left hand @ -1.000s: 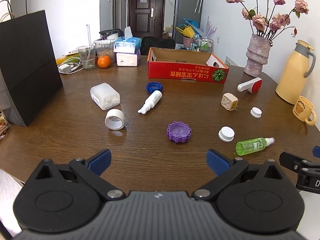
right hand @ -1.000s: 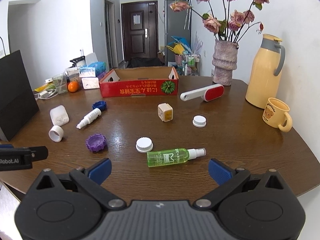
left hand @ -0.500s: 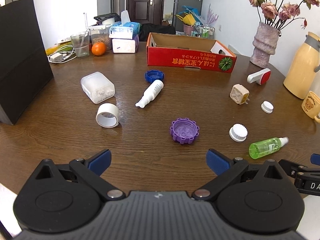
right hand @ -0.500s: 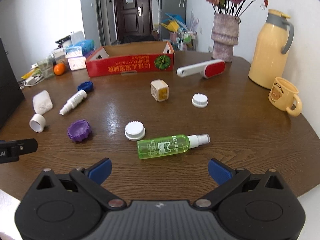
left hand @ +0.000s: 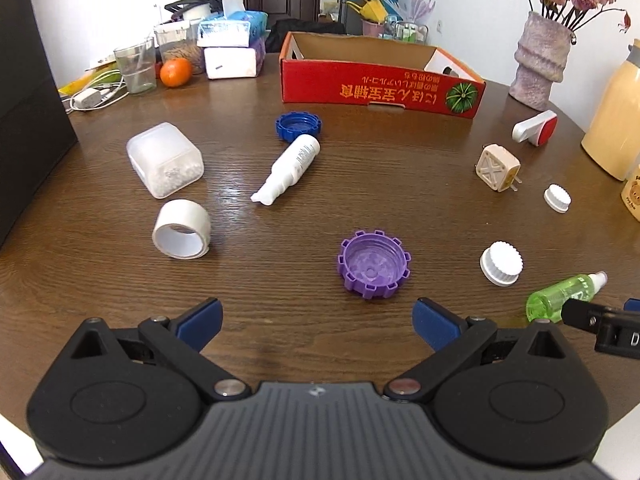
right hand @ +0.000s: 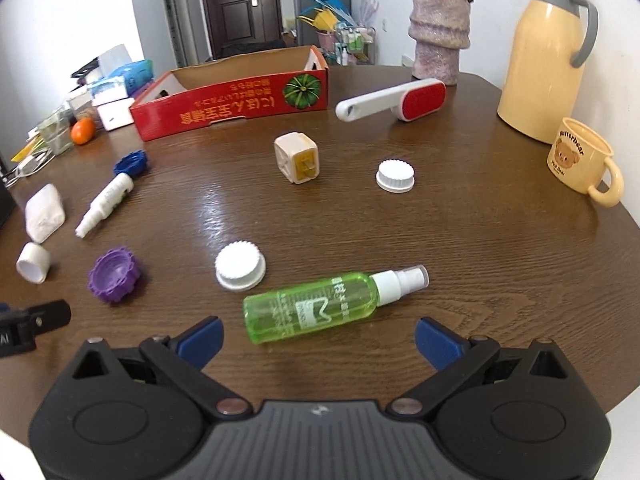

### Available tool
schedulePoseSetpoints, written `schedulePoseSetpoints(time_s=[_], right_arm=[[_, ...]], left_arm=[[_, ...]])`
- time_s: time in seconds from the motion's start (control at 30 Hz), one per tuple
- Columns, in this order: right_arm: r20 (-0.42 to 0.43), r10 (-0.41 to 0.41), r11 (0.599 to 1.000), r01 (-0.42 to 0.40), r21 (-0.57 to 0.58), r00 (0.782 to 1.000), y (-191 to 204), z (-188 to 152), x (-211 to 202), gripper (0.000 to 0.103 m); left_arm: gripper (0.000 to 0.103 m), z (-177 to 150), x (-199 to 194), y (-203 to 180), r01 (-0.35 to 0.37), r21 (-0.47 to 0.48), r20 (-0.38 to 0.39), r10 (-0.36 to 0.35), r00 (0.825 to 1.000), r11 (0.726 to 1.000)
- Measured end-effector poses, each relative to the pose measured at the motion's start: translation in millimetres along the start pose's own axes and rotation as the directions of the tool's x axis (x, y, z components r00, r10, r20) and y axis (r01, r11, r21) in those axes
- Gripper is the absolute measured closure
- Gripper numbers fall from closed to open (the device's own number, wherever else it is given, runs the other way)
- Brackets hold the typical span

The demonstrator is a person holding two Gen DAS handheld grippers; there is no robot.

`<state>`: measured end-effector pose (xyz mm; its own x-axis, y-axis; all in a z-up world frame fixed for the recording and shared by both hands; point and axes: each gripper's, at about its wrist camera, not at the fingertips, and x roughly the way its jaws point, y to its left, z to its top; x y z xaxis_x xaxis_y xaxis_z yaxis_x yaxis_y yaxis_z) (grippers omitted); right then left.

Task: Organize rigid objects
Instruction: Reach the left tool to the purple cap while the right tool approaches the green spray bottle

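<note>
Left wrist view shows the left gripper [left hand: 318, 320] spread wide above the wooden table [left hand: 280, 216], its blue pads gripping nothing and touching nothing. Just ahead of it, slightly toward its right finger, a purple cap [left hand: 375, 264] lies open side up. Farther out lie a roll of tape [left hand: 182, 229] on its side, a frosted plastic container [left hand: 165, 159], a white bottle [left hand: 289, 169] on its side with its base close against a blue cap [left hand: 298, 126], and a red cardboard box [left hand: 382, 88] at the back with nothing visible inside it.

Right wrist view shows the right gripper [right hand: 319, 338] equally wide, pads free, with a green spray bottle [right hand: 320, 306] lying flat on the table just in front of the gap between its fingers, nozzle pointing right; it does not touch either pad. A white ribbed cap [right hand: 240, 266] sits just beside the bottle's far left end, a second white cap [right hand: 395, 175] farther on, a beige cube-shaped plug [right hand: 297, 157] near the middle, and a red-and-white lint brush [right hand: 394, 100] near the box. A yellow mug [right hand: 582, 160] and a thermos jug [right hand: 546, 52] stand at the right edge
</note>
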<state>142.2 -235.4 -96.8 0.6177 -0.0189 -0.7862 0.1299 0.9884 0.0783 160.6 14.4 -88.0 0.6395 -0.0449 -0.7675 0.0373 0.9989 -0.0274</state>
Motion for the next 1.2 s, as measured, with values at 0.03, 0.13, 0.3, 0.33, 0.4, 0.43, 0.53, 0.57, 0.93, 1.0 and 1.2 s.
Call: schedulePoseSetpoints(time_s=[0.03, 0.13, 0.3, 0.33, 0.4, 0.43, 0.53, 0.57, 0.93, 1.0, 1.2], right_arm=[[-0.006, 0.0, 1.0, 0.0, 0.003, 1.0, -0.1, 2.3, 4.5, 0.001], [-0.023, 0.001, 1.0, -0.001, 0.008, 1.0, 0.0, 7.3, 16.2, 0.001], [-0.041, 0.004, 1.0, -0.003, 0.022, 0.999, -2.3, 15.6, 32.7, 0.004], [-0.045, 0.01, 1.0, -0.009, 0.024, 0.999, -2.2, 17.0, 36.0, 0.005], [-0.052, 0.016, 1.0, -0.015, 0.022, 0.999, -1.2, 19.1, 40.7, 0.007], [-0.054, 0.016, 1.0, -0.015, 0.016, 0.998, -0.2, 20.2, 43.6, 0.008], [-0.064, 0.024, 1.0, -0.024, 0.008, 0.998, 0.6, 22.1, 49.7, 0.011], [-0.066, 0.026, 1.0, -0.026, 0.005, 0.997, 0.6, 22.3, 51.1, 0.012], [-0.059, 0.027, 0.999, -0.026, 0.024, 0.998, -15.7, 31.5, 59.0, 0.015], [-0.056, 0.038, 0.998, -0.035, 0.051, 0.998, -19.4, 34.3, 58.4, 0.014], [-0.081, 0.031, 0.993, -0.022, 0.114, 0.996, -26.1, 39.7, 68.0, 0.014]], left_arm=[[0.0, 1.4, 3.7, -1.3, -0.002, 0.003, -0.004, 0.002, 1.0, 1.0], [0.0, 5.0, 12.8, -5.4, -0.008, 0.014, -0.015, 0.009, 1.0, 1.0], [0.0, 10.4, 29.7, -10.9, -0.013, 0.022, -0.042, 0.014, 0.999, 1.0], [0.0, 11.3, 33.8, -12.1, -0.016, 0.023, -0.048, 0.017, 0.999, 1.0], [0.0, 13.0, 41.8, -14.4, -0.019, 0.024, -0.059, 0.021, 0.998, 1.0], [0.0, 13.5, 46.0, -15.4, -0.022, 0.024, -0.067, 0.023, 0.998, 0.999], [0.0, 15.0, 56.1, -16.7, -0.028, 0.023, -0.081, 0.03, 0.996, 0.999], [0.0, 15.6, 58.9, -17.2, -0.031, 0.022, -0.083, 0.033, 0.996, 0.999], [0.003, 19.4, 73.8, -21.7, -0.066, 0.013, -0.069, 0.066, 0.995, 0.998], [0.006, 19.7, 73.7, -23.6, -0.068, 0.017, -0.059, 0.069, 0.996, 0.998], [0.041, 21.0, 68.3, -28.0, -0.059, 0.028, -0.02, 0.06, 0.998, 0.998]])
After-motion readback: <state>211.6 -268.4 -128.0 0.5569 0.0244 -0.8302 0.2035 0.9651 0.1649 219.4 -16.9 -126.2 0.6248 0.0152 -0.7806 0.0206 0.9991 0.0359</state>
